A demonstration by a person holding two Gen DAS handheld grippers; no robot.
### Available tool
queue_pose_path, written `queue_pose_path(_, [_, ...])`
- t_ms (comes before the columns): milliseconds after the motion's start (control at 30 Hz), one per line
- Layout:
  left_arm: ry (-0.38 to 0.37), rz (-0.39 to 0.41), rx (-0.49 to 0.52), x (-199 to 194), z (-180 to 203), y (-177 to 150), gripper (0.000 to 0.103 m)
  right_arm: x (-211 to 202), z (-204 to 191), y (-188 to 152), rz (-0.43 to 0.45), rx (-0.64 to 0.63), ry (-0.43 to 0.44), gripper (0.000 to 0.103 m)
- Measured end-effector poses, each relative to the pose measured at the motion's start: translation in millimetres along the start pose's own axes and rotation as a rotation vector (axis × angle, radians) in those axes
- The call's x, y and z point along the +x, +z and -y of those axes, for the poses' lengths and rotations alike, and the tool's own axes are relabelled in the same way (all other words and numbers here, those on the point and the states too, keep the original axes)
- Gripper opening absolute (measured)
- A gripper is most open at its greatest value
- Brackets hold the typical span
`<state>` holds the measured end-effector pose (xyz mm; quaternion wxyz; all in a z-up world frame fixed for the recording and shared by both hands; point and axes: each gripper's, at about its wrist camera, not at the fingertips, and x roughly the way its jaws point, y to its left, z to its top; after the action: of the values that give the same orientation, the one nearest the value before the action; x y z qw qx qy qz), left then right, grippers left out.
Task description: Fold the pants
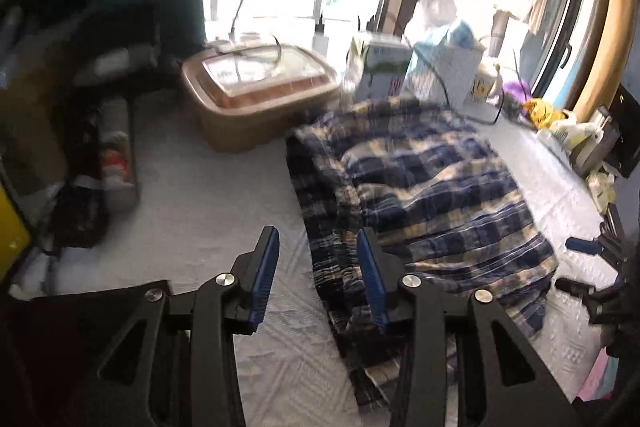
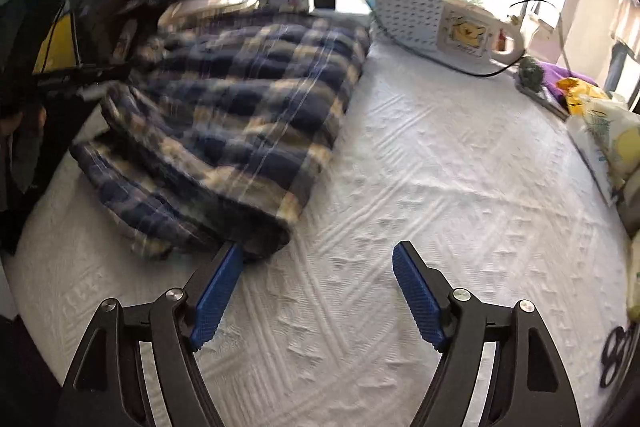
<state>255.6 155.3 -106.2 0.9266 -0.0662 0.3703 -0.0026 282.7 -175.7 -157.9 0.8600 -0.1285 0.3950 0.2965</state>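
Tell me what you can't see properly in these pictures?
- Plaid pants: motion blur in both wrist views hides where legs and waistband lie.
- Left view: right gripper is cut off by the frame edge.
- Brown lidded bin: glare hides its contents.
- White basket: the bright window washes out what's inside.

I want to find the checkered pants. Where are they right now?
The plaid pants lie bunched on the white bedspread, left in the right wrist view, before the white basket. The open right gripper sits at their near edge.
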Motion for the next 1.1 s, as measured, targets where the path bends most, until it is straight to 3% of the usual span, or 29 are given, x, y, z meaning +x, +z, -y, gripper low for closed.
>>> queue_pose_path(167, [-0.058,0.044,0.044,-23.8,19.1,-2.2,0.044,-8.1,12.7,27.1,0.107,0.042,-0.031,0.079])
queue_pose_path(267, [-0.153,-0.004,0.082,-21.0,44.6,-13.6,0.045,6.5,13.0,42.0,0.107,0.051,-0.042,0.079])
queue_pose_path(333, [-0.175,-0.046,0.107,-11.9,60.3,-23.3,0.045,16.6,6.5,45.1,0.095,0.025,-0.054,0.079])
queue_pose_path(433, [-0.169,-0.124,0.112,8.1,69.8,-40.5,0.045,33.0,-4.9,37.1,0.044,-0.003,-0.059,0.079])
queue_pose_path(533, [-0.112,-0.181,0.130,25.5,70.6,-56.6,0.045,33.7,-8.6,27.3,0.031,-0.011,-0.079,0.079])
queue_pose_path(633, [-0.113,-0.147,0.157,20.5,69.6,-64.8,0.045,30.9,-7.9,21.4,0.023,-0.022,-0.088,0.079])
queue_pose_path(900, [-0.133,-0.142,0.111,-5.6,55.3,-88.7,0.046,15.3,-5.7,-1.0,0.002,-0.040,-0.086,0.080])
queue_pose_path(1000, [-0.116,-0.161,0.108,-18.1,48.2,-83.5,0.046,10.9,-6.1,-9.7,-0.034,-0.054,-0.077,0.082])
queue_pose_path(1100, [-0.071,-0.124,0.119,-29.3,34.1,-68.9,0.046,-2.6,1.9,-12.0,-0.027,-0.039,-0.056,0.082])
